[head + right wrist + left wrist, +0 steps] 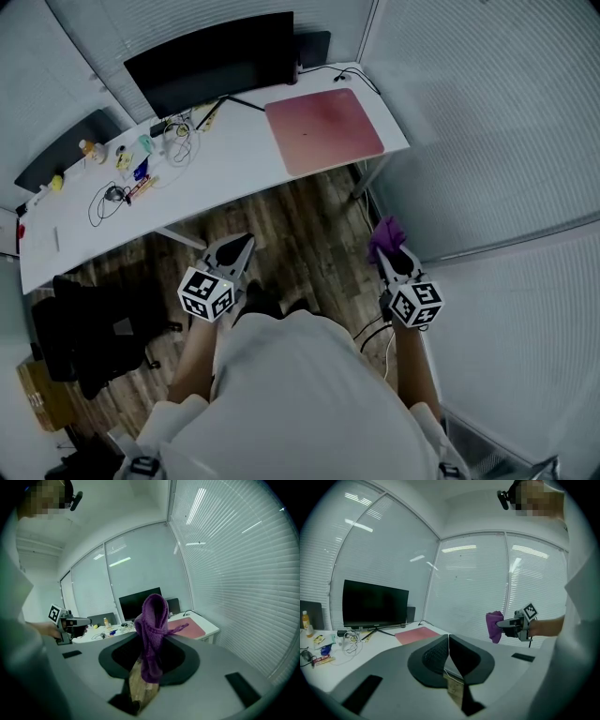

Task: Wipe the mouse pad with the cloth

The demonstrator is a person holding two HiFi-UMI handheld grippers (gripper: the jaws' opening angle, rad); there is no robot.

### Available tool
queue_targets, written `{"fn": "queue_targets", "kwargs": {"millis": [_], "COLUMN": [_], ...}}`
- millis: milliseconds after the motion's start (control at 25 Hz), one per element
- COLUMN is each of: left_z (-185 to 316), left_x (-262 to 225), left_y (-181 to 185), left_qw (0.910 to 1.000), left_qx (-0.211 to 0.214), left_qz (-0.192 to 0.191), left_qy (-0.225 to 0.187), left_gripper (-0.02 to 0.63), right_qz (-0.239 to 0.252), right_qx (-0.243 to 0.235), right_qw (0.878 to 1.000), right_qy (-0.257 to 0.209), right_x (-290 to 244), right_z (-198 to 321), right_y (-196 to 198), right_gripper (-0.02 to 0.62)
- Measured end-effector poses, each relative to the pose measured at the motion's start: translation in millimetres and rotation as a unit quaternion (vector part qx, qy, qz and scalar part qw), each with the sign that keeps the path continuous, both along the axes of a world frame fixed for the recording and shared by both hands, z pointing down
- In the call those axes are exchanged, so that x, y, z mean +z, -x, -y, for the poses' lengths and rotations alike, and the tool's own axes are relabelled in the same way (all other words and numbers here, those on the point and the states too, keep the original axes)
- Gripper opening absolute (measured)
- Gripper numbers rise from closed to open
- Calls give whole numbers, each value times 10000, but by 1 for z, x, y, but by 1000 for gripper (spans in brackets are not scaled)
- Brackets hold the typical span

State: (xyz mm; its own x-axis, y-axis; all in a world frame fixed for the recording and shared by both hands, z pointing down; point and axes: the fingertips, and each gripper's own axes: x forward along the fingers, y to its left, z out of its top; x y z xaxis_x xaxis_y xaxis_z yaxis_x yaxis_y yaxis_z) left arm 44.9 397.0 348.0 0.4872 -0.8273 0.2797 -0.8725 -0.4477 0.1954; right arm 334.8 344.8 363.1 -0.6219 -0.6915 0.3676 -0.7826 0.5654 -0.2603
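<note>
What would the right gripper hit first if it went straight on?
Probably the white desk around the pink mouse pad; nothing stands between it and the right gripper with its purple cloth, though depth is unclear.

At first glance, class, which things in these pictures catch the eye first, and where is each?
A purple cloth hangs clamped in the right gripper. A pink mouse pad lies at the right end of the desk, beside a black monitor. The left gripper is shut, empty.

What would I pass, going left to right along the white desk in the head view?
First a small yellow object → coiled black cable → black monitor → pink mouse pad.
</note>
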Motion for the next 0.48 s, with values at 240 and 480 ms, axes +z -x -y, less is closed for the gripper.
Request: {"fn": "queue_targets", "kwargs": {"millis": [240, 480], "left_z": [14, 38], "left_x": [0, 3], "left_y": [-4, -2], "left_qw": [10000, 10000], "left_qx": [-22, 38], "left_qz": [-10, -61], "left_qy": [11, -9], "left_gripper": [18, 20], "right_qz": [-6, -92], "right_qx": [-21, 13], "right_qw": [10000, 10000], "right_qy": [11, 22], "right_x": [2, 6], "right_z": [15, 33], "right_y": [-4, -3], "right_gripper": [118, 118]}}
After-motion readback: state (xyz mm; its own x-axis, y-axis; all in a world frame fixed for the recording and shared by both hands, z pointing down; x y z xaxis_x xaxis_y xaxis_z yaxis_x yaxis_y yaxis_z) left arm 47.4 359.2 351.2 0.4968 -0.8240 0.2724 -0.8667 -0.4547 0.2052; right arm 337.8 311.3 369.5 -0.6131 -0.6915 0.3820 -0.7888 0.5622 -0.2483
